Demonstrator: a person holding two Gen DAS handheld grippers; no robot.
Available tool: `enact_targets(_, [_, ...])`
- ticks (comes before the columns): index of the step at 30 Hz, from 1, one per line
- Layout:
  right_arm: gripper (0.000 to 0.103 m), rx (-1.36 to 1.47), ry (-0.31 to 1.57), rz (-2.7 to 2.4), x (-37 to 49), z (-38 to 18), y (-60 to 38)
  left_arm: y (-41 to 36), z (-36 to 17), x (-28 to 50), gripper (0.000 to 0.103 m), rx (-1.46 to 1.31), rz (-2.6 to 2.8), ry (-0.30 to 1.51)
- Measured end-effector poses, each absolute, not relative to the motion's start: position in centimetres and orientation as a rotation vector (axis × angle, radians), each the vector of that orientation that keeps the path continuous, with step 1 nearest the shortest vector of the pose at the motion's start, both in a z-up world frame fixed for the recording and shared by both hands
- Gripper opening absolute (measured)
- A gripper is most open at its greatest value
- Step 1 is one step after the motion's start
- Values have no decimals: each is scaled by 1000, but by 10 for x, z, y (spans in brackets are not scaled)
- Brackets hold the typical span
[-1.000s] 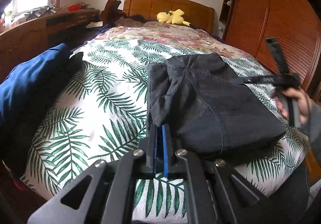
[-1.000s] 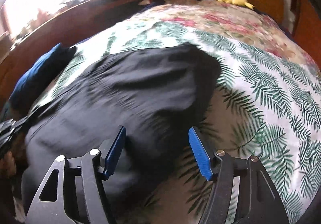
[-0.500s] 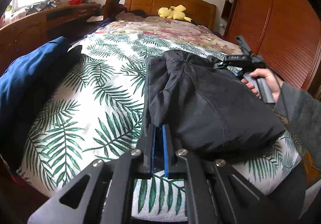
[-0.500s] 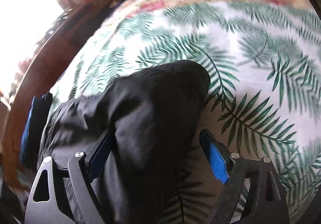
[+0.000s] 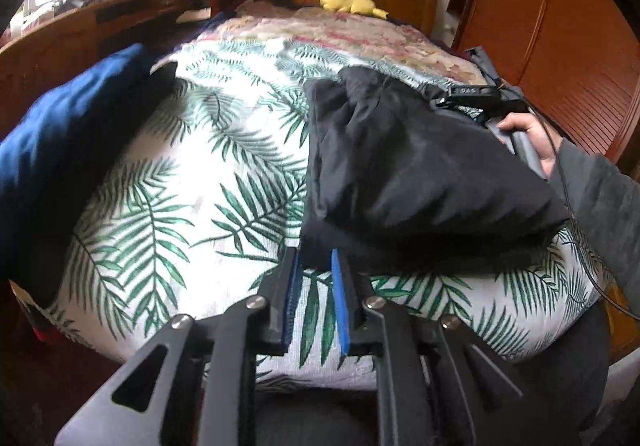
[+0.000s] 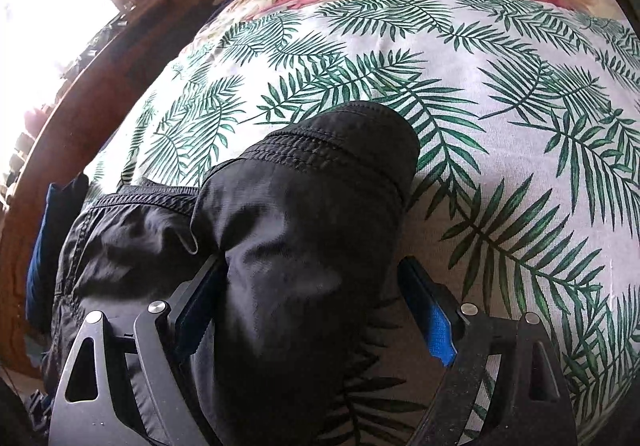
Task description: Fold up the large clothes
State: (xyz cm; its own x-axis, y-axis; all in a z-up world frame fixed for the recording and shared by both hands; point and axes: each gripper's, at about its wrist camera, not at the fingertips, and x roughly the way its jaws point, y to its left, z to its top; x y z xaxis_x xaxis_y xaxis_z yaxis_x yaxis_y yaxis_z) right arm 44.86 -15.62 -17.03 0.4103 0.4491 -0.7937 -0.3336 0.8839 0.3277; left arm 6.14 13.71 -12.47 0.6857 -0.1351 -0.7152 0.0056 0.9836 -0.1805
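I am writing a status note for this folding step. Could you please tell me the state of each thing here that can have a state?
black garment: folded into a thick bundle, lying on the bed
left gripper: jaws opening, garment's near corner at its tips
right gripper: open wide, straddling the garment's folded end
blue garment: lying in a heap at the bed's edge
wardrobe doors: closed

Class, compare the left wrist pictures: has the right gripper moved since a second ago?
Yes. The right gripper has moved away from the wardrobe, left onto the black garment's far corner.
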Motion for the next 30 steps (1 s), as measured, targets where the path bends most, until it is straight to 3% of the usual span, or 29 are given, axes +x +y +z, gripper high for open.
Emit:
enact_targets(13, [88, 105, 1031, 498, 447, -171, -152, 137, -144, 86, 25, -193, -90, 835])
enact_targets(16, [75, 128, 1039, 544, 447, -172, -151, 133, -144, 88, 25, -198, -95, 831])
enact_targets(25, [62, 150, 1014, 556, 442, -170, -155, 135, -148, 92, 25, -234, -109, 816])
enact_targets(27, [52, 161, 986, 552, 438, -165, -158, 135, -151, 94, 19, -236, -131, 810])
enact_targets(28, [50, 155, 969, 551, 435, -161, -159, 137, -152, 95, 10, -250, -145, 809])
enact_targets(30, [38, 152, 931, 547, 428, -152, -160, 141, -149, 93, 6, -269, -159, 788])
